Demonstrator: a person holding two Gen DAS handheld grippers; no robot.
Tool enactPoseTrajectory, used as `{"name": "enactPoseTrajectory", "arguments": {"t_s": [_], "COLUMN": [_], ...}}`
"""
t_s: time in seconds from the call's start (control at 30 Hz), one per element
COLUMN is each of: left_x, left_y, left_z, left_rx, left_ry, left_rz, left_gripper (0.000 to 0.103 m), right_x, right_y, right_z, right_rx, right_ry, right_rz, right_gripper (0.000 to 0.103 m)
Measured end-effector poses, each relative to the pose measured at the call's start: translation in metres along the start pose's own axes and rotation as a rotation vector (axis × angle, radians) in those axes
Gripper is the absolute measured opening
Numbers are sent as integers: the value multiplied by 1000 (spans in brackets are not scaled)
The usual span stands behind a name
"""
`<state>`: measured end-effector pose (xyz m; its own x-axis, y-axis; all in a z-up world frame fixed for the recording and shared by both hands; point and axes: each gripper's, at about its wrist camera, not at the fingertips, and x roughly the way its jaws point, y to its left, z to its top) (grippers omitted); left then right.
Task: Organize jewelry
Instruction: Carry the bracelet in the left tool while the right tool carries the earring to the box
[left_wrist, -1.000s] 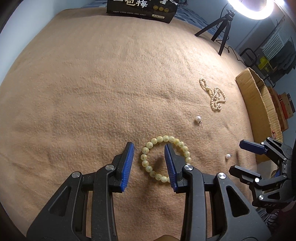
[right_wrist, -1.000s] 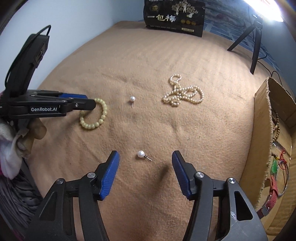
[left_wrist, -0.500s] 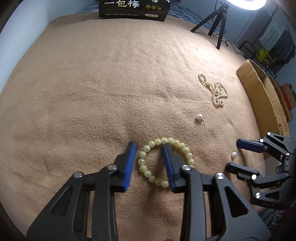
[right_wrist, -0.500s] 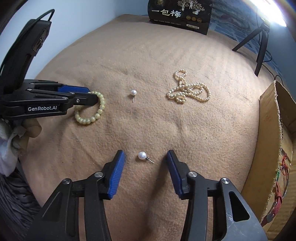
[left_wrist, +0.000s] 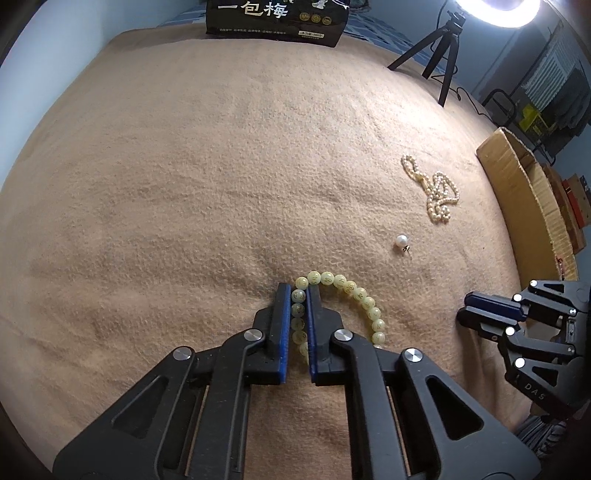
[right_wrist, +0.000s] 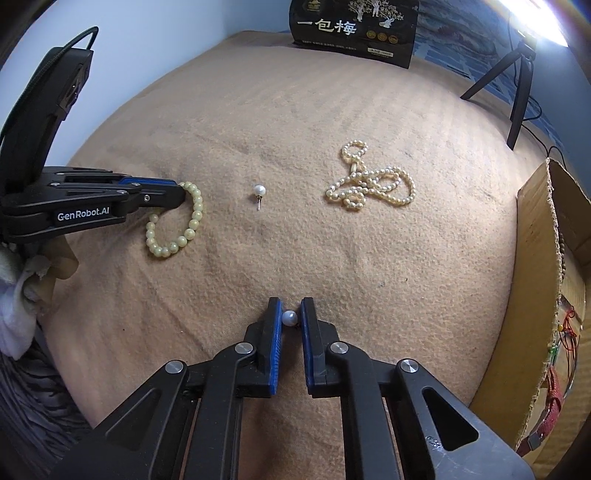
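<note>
- Left gripper (left_wrist: 298, 317): clamped on one side of the green bead bracelet (left_wrist: 364, 301); the pinched run of beads lies along the fingers, and the free loop curves off to its right, flat on the tan blanket (left_wrist: 184, 203).
- Right gripper (right_wrist: 290, 319): closed on a pearl stud earring (right_wrist: 289, 318) at blanket level, pearl between the blue pads; its post is hidden.
- Second pearl stud earring (right_wrist: 259, 191): loose between bracelet and necklace, post pointing toward the right gripper.
- Pearl necklace (right_wrist: 369, 182): tangled heap, long axis running left to right in the right wrist view.
- Cardboard box (right_wrist: 535, 295): at the blanket's right edge.
</note>
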<state>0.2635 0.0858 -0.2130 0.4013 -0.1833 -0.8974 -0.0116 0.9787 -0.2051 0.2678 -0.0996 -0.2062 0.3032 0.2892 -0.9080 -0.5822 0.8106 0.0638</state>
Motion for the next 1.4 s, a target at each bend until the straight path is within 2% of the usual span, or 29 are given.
{"name": "enactPoseTrajectory", "arguments": {"t_s": [0.33, 0.87, 1.4], "left_x": [-25, -70, -87], "left_y": [0, -34, -103], "left_z": [9, 28, 48], "left_rx": [-42, -33, 35], "left_ry": [-53, -162, -214], "left_rz": [-62, -159, -263], "left_gripper": [6, 5, 5], "right_x": [-20, -62, -112], "right_y": [-3, -19, -70], "right_z": [3, 8, -6], "right_rx": [20, 78, 193], "right_ry": [-52, -156, -254], "right_rz": [7, -19, -70], "right_gripper": [8, 8, 8]}}
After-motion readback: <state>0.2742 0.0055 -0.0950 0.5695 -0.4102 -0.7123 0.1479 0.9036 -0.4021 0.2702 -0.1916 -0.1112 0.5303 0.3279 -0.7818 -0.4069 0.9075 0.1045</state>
